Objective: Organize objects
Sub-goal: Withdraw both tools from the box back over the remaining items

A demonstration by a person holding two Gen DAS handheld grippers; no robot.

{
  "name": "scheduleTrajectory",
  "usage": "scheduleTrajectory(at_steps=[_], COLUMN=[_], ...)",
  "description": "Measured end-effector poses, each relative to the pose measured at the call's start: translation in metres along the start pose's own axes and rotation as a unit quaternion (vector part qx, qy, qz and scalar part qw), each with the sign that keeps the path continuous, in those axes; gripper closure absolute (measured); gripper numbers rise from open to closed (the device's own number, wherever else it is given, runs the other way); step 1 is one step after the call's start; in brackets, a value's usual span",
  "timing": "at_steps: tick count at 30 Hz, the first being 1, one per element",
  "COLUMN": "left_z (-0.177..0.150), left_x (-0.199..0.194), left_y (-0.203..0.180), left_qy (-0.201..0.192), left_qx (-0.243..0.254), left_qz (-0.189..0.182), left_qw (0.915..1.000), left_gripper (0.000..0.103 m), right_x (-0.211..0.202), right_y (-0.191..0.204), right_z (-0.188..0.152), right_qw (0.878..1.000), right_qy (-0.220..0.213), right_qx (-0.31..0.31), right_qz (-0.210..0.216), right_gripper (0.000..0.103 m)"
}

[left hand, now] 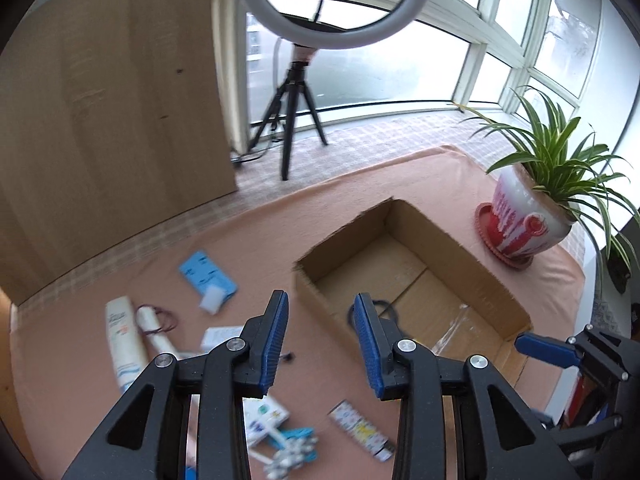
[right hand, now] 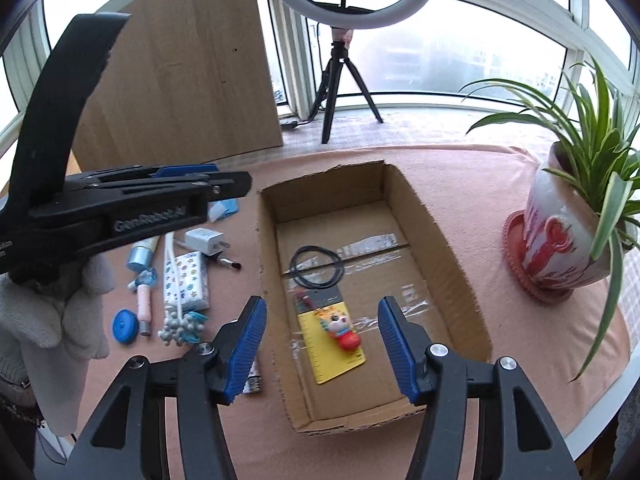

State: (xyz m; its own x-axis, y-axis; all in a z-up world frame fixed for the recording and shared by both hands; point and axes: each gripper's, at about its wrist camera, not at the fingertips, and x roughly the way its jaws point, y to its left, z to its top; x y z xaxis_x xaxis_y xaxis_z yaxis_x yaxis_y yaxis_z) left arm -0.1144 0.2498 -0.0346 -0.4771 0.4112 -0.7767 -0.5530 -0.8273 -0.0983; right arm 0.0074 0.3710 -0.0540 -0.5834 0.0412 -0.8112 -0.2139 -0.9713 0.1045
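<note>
- Loose items still out on the pink cloth: star-print tissue pack (right hand: 186,280), white charger plug (right hand: 205,239), bead string (right hand: 180,326), blue round tape measure (right hand: 125,326). All lie left of the cardboard box (right hand: 460,256).
- Tissue pack's long axis runs roughly away from the right camera, parallel to the box's left wall, close beside it.
- Already in the box: black cable coil (right hand: 317,267) and carded cat toy (right hand: 334,330), the card lying lengthwise along the box.
- Right gripper (right hand: 322,346): jaws spread, nothing between the pads, hovering over the near end of the box; the toy card lies below and between them.
- Left gripper (left hand: 320,344): jaws part-spread, empty, over the box's left wall; clutter is to its left and below.
- Judgement: left hand is nearer the pile, so the next pick looks to be its job; the right would have to cross the box wall.
</note>
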Motion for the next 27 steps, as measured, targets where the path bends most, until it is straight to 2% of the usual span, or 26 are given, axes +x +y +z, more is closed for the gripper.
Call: scheduleTrajectory(at_steps=[8,13,20,22,27], left_z=[-0.046,-0.083,-0.14,-0.156,-0.18], left_x=[-0.048,-0.067,-0.068,-0.064,-0.049], left_y=[0.065,0.104,0.148,0.152,0.151], left_qy=[-0.004,0.006,0.039,0.053,0.071], left_qx=[-0.036,-0.06,-0.124,-0.122,-0.122], left_qz=[0.047,0.079,0.093,0.098,0.09], left_qw=[0.9982,0.9951,0.9872,0.9863,0.9859], left_gripper=[0.062,0.061,0.055,0.047,0.041], right_x=[-0.003,0.0,0.011,0.016,0.03], right_y=[0.023,0.033,0.054,0.061,0.08], right_z=[-0.012,-0.015,-0.027,-0.031,-0.041], right_qw=[1.0,0.999,0.998,0.997,0.994], right_qy=[-0.002,0.003,0.027,0.035,0.063], right_qx=[-0.013,-0.009,-0.021,-0.023,-0.026], right_qz=[0.021,0.043,0.059,0.066,0.086], right_gripper=[0.049,0.049,0.049,0.049,0.049])
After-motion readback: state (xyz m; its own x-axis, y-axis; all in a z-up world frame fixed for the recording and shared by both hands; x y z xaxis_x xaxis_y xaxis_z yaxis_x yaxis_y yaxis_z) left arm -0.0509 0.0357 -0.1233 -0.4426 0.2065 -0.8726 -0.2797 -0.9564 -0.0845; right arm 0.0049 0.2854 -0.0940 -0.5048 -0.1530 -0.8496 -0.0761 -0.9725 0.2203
